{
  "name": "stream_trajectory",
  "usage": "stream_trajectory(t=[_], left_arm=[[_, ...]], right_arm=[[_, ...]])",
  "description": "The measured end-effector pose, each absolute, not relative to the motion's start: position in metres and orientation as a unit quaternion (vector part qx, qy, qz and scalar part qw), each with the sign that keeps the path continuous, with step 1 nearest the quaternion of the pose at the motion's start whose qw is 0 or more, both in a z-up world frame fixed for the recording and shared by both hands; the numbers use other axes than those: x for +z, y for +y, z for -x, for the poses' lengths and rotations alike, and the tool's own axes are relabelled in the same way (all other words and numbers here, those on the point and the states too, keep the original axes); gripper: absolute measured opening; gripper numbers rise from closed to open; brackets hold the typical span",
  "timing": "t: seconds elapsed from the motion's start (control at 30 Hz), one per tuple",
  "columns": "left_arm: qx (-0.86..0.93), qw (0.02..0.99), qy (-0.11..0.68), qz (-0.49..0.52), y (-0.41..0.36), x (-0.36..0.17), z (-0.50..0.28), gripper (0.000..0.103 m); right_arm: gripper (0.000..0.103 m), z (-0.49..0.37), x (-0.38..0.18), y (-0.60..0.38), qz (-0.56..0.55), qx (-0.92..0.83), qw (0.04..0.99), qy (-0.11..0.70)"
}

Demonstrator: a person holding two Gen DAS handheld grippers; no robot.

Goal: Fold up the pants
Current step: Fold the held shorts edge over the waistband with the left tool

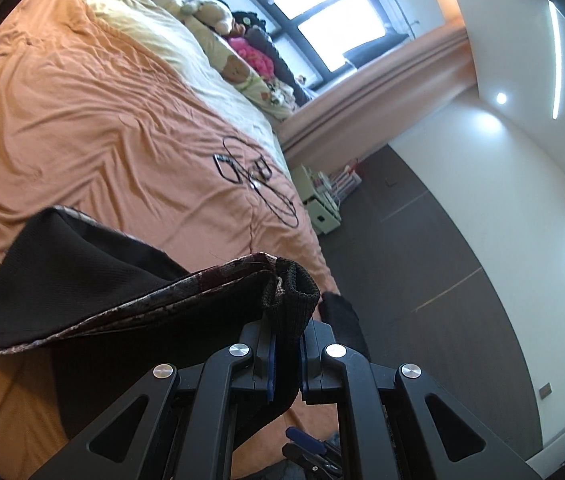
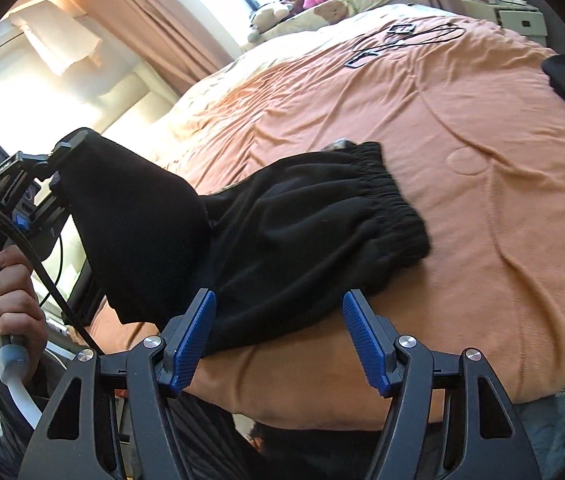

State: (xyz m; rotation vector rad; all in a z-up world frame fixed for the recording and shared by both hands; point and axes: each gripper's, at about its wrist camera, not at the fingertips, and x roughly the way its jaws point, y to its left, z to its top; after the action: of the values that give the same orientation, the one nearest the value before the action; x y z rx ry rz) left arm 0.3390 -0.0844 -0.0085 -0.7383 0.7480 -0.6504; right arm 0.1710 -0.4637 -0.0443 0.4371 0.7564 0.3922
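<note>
The black pants lie near the front edge of the bed, on its orange cover, with the elastic waistband resting flat on the cover and the leg end raised off it; the left tool has its jaws closed tight on a bunched fold of the black cloth, apparently a cuff or hem, and in the right wrist view it holds that end up in the air at the left, with the fabric slanting down from it to the part that lies on the bed; the right tool stands wide open, its blue pads either side of the near edge of the pants and gripping nothing, though the left pad looks to be touching or just over the cloth; I judge the fold to be in mid-course, since the legs seem to be carried over toward the waistband but are not yet laid down; what remains, by my reckoning, is to set the lifted end onto the waist part, let go, and smooth or fold again; a phone and black cables lie well apart, further up the bed.
</note>
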Motion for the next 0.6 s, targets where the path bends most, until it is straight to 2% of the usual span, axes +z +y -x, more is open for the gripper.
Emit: stream_trajectory(t=[0.6], left_arm=[[-0.353, 0.763, 0.455, 0.292, -0.205, -0.068, -0.334, 0.008]], right_arm=[[0.065, -0.137, -0.059, -0.53, -0.242, 0.144, 0.887, 0.365]])
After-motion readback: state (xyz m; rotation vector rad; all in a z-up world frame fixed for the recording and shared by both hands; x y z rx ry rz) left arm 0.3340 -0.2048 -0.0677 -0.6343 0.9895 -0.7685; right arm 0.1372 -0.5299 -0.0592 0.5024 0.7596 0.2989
